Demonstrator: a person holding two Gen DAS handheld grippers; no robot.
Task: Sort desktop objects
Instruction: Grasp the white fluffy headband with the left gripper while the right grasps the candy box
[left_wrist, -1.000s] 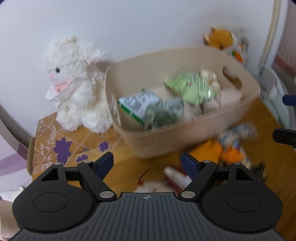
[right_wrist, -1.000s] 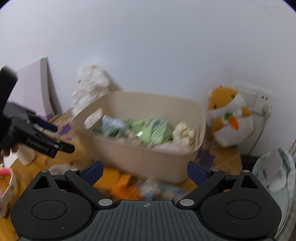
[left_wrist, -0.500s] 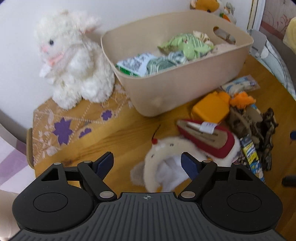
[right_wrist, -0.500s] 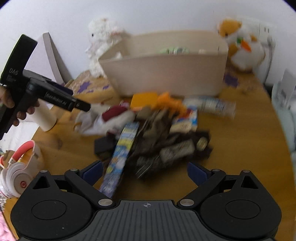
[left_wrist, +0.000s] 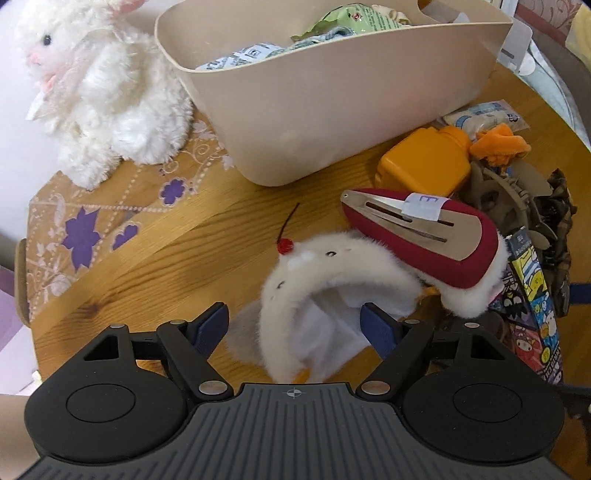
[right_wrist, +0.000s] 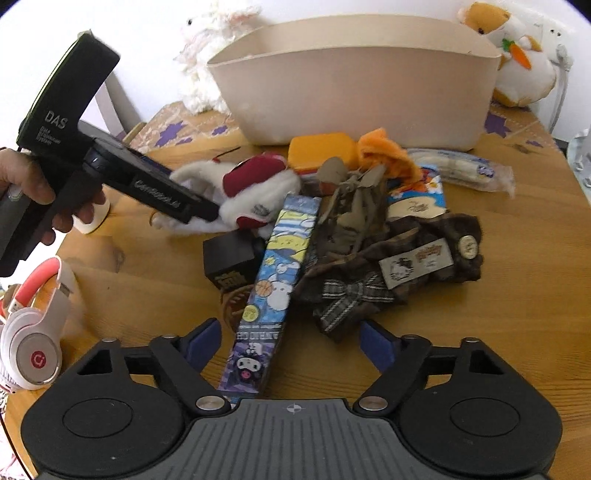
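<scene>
Below both cameras, the pile now looms closer. Left gripper (left_wrist: 293, 328) straddles the furry headband (left_wrist: 332, 266), unclenched; right gripper (right_wrist: 291, 341) closing around the cartoon box (right_wrist: 275, 280), its lower end hidden.

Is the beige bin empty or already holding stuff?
Not empty. In the left wrist view the beige bin holds several packets, among them a green packet and a white printed packet. How full it is cannot be told.

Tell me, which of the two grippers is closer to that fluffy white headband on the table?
Left. The left gripper hangs right over the fluffy white headband, open fingers on either side. The right gripper is farther off, over the long cartoon box, jaws closing.
</scene>
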